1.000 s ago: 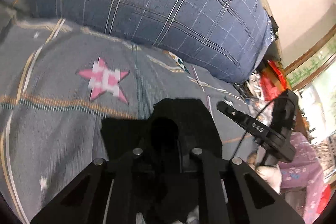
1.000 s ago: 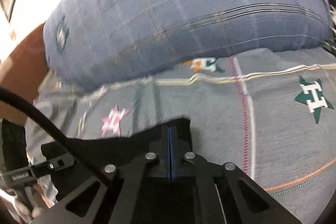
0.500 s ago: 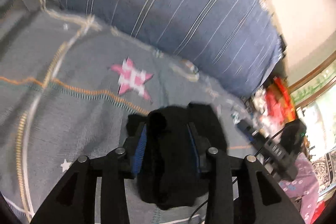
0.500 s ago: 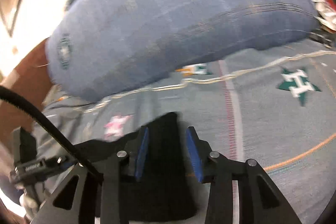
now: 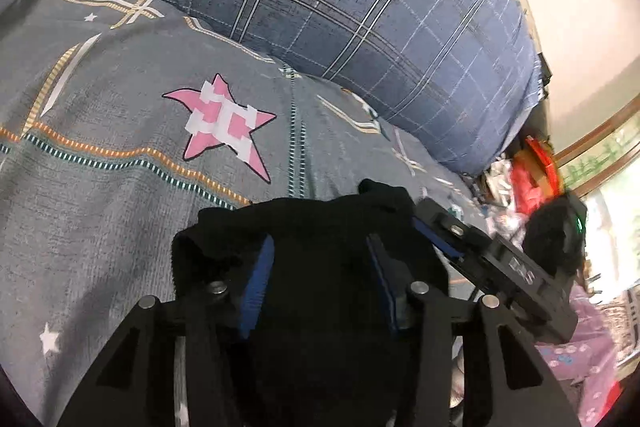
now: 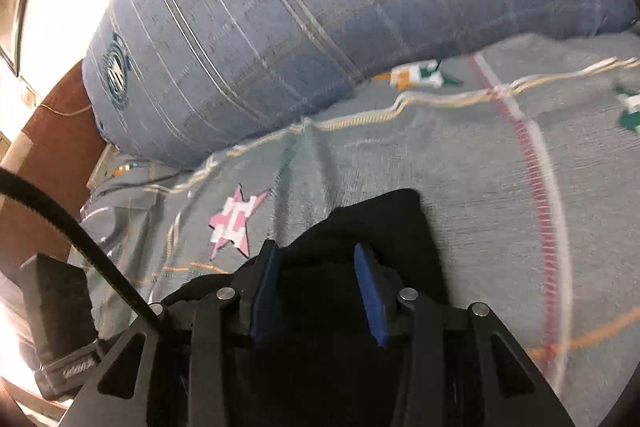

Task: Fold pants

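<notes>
Both tools are open. The left tool [image 5: 320,259] has its blue-padded fingers [image 5: 256,283] spread apart above the black pants [image 5: 320,223], and nothing is clamped between them. The right tool [image 6: 318,267] is also spread, blue pads on either side of the same black fabric without pressing it.

The pants lie bunched in a compact dark heap on the bed [image 5: 100,211], on a grey bedspread printed with coloured lines. A pink star [image 5: 224,121] on the bedspread lies just beyond the heap. A large blue checked pillow [image 5: 340,7] lies behind the star, across the far side of the bed.
</notes>
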A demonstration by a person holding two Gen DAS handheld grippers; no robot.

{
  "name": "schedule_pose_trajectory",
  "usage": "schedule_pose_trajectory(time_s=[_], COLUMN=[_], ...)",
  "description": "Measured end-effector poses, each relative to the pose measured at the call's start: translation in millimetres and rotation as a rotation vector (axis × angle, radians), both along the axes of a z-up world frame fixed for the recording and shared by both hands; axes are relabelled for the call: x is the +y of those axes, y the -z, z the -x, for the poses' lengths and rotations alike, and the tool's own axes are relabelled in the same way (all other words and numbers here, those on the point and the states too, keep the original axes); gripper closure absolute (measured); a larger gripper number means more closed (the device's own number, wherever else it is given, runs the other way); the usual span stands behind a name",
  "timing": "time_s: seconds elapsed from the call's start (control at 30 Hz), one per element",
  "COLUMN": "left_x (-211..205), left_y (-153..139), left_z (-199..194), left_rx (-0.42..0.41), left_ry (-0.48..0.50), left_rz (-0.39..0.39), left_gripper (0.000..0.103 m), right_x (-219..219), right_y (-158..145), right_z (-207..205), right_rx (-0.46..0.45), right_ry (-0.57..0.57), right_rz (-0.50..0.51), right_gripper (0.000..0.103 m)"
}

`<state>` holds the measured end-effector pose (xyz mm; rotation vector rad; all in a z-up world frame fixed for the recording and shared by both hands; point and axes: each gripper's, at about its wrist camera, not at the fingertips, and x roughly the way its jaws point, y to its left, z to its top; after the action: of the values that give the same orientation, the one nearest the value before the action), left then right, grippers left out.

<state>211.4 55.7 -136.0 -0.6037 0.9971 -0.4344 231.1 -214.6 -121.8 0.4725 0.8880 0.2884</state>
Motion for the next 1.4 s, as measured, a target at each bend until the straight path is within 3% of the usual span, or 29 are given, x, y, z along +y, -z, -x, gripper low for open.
schedule_pose_trajectory(time_s=[0.1,0.23,0.4,0.47,0.53,0.6,0.8,1.07,1.4], left_x=[10.5,13.9,15.7,10.4,7.2,4.5,-12.6,-33.0,-31.8], left_y=[-14.8,-37.5,-55.2,-65.5,-77.7,-87.8,-108.7,-104.7,-97.7], left_z=[16.4,66.3,134.2,156.1,176.2,187.2,214.9,222.5,221.4], left_rx=[0.004,-0.072,-0.170,-0.228,-0.287,-0.325,-0.408,-0.394,-0.362], left_ry=[-0.024,-0.086,-0.229,-0.281,-0.336,-0.366,-0.333,-0.269,-0.264], left_rz=[0.000,-0.111,-0.345,-0.465,-0.518,-0.516,-0.519,-0.539,-0.520], left_gripper=[0.055,0.048,0.047,0.040,0.024,0.017,0.015,0.014,0.014], right_x=[-12.9,-24.1,-3.4,5.1,19.6,33.0,53.6,48.2,47.2], right_y=[-22.3,-36.4,-32.6,-29.0,-26.6,-24.4,-23.4,-15.7,-5.8], right_z=[36.6,98.2,168.2,188.2,207.5,220.4,234.6,234.5,231.2], right_rx=[-0.079,-0.138,-0.178,-0.183,-0.180,-0.182,-0.180,-0.141,-0.092], right_ry=[0.033,0.083,0.110,0.110,0.101,0.075,0.003,0.021,0.010], right_rz=[0.035,0.052,0.152,0.171,0.207,0.228,0.256,0.237,0.238], right_gripper=[0.047,0.044,0.040,0.040,0.039,0.035,0.032,0.028,0.026])
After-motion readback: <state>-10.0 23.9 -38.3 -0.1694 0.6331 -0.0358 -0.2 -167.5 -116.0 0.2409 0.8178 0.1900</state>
